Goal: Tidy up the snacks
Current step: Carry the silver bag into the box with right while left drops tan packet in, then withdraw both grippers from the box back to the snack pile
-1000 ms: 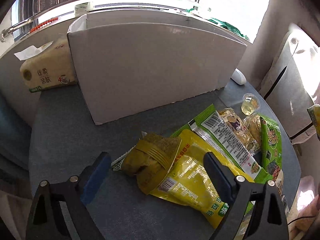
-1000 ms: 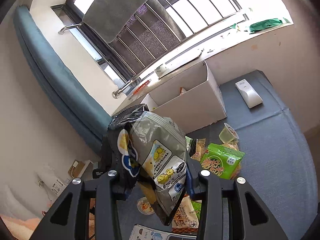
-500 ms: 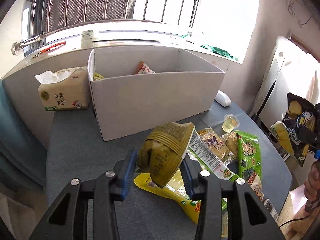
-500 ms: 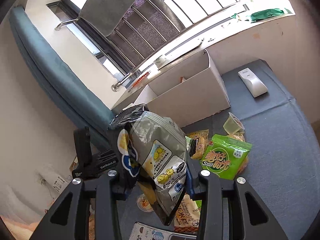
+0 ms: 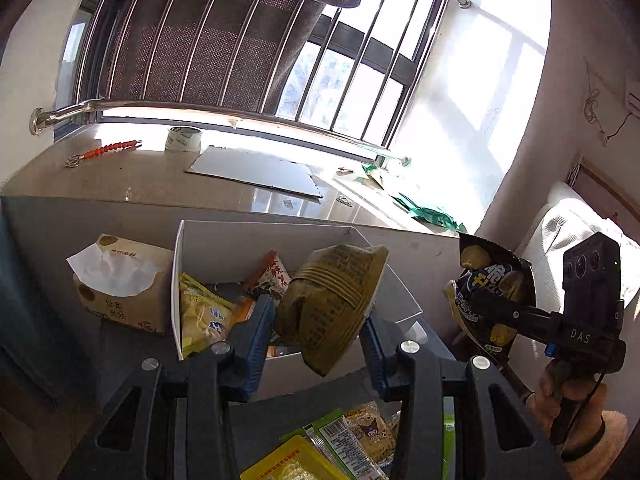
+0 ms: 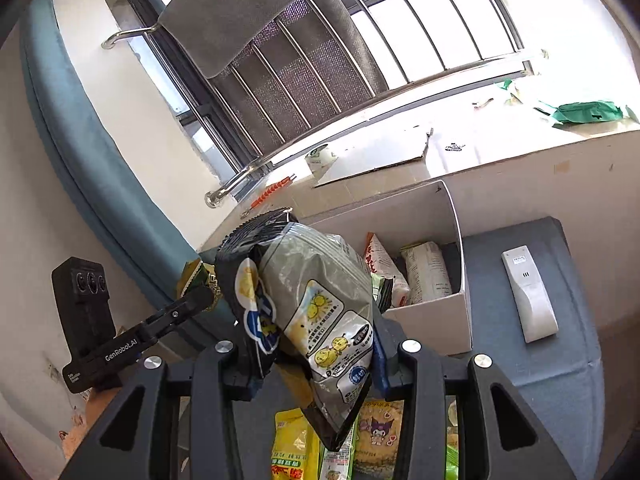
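Above the white box, an olive packet is clenched in the left tongs for dropping; a chip bag is gripped by the right tongs.

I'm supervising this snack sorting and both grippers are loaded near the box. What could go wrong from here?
The olive-green packet in the left gripper hangs over the white box's near wall; released early, it could land outside.

The black chip bag in the right gripper is held close beside the left gripper, so the two may collide over the box.

The box already holds several packets, so the bulky bag may sit high.
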A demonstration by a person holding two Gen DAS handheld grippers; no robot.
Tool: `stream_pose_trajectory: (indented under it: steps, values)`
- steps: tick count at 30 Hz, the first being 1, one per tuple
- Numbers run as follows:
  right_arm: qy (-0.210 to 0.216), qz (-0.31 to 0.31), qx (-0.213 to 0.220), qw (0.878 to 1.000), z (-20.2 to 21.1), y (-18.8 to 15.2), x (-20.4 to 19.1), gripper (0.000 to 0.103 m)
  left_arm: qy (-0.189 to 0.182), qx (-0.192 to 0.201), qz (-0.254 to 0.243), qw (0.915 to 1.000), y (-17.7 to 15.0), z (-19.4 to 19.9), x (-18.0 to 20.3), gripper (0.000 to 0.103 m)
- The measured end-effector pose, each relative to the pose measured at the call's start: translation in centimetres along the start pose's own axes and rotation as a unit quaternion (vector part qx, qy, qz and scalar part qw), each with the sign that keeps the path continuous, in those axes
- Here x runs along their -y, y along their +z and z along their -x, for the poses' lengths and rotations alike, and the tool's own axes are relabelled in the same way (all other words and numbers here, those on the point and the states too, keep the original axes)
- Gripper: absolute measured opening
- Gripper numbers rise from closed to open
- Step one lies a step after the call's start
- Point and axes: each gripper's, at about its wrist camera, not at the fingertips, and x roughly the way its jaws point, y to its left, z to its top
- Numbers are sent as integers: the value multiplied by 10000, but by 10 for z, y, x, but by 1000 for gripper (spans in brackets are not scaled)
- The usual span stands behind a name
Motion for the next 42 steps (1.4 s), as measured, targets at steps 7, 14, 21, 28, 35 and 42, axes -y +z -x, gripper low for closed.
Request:
stream_pose_trajectory:
  steps: [7, 14, 21, 28, 35, 42]
  values:
    - [-688, 72, -562, 9960, -84, 63, 21, 45, 320, -321, 88, 9989, 35, -58, -12, 46]
    - [-1287, -124, -404, 9908, -98, 79, 45, 102, 767, -677, 162, 9946, 41, -78, -27, 103]
    - [-1148, -105, -312, 9928, -81, 74, 44, 103, 851, -559, 110, 9947, 35, -57, -33, 103]
    - [-755, 283, -296, 9963, -38, 52, 17, 103, 686, -230, -204, 9972, 16, -2, -12, 103]
    - [-395, 900, -16, 9952, 41, -14, -12, 103, 534, 88, -613, 9966, -38, 62, 21, 103]
    - [-718, 731, 157, 9946, 85, -94, -6, 103, 231, 28, -230, 9995, -115, 89, 39, 103]
